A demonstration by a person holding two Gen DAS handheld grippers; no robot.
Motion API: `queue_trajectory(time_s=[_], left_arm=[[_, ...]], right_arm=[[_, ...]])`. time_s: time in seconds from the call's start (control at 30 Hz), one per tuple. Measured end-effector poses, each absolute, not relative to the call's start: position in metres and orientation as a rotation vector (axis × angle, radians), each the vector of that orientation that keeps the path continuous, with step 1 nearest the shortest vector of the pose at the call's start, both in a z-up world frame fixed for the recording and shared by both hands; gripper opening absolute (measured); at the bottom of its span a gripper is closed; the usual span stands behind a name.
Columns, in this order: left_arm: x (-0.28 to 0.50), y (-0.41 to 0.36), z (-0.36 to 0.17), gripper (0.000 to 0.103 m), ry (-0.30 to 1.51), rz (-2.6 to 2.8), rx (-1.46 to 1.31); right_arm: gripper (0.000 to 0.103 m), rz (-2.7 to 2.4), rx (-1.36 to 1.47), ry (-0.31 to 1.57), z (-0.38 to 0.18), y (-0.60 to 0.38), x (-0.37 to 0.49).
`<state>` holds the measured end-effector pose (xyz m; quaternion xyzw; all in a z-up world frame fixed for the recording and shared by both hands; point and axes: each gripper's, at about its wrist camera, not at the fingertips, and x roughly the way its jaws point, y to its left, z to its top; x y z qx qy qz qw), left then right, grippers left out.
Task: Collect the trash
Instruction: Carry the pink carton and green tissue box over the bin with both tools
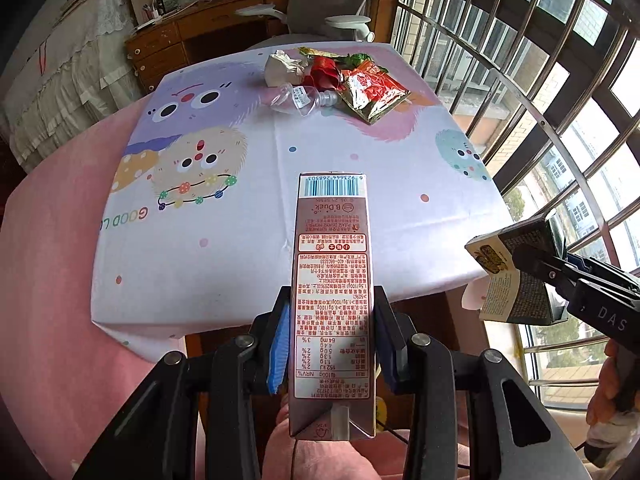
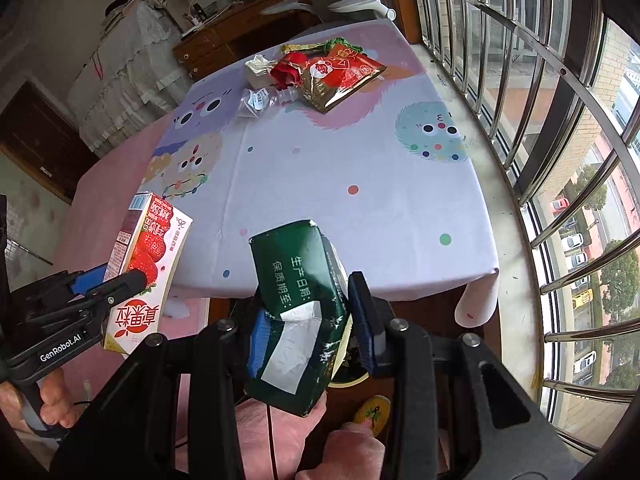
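We pinch a light, crushable pink strawberry milk carton in our left gripper and a dented green carton in our right gripper, with soft wrappers at twelve o'clock on the worktop.

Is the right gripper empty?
No, the right gripper is clamped on a crushed green carton.

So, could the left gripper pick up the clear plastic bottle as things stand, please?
Probably not: the left gripper is shut on a strawberry carton, and the bottle lies across the table.

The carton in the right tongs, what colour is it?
Dark green carton with white lettering, clearest in the right wrist view.
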<state>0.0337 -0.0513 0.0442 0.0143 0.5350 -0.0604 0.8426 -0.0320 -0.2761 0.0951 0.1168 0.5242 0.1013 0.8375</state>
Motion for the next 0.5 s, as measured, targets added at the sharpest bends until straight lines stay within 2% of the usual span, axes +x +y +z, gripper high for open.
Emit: queue_trajectory(time_s=[0.3,0.5], left_arm=[[-0.020,-0.045,0.012,0.036,1.231,-0.158,0.042],[-0.044,-0.040,-0.040,0.036,1.326,-0.217,0.033]], right_arm=[[0.033,0.273,0.255,1.229,0.049,-0.242,-0.071],[0.033,0.240,0.243,1.349,-0.016,-0.216,-0.085]])
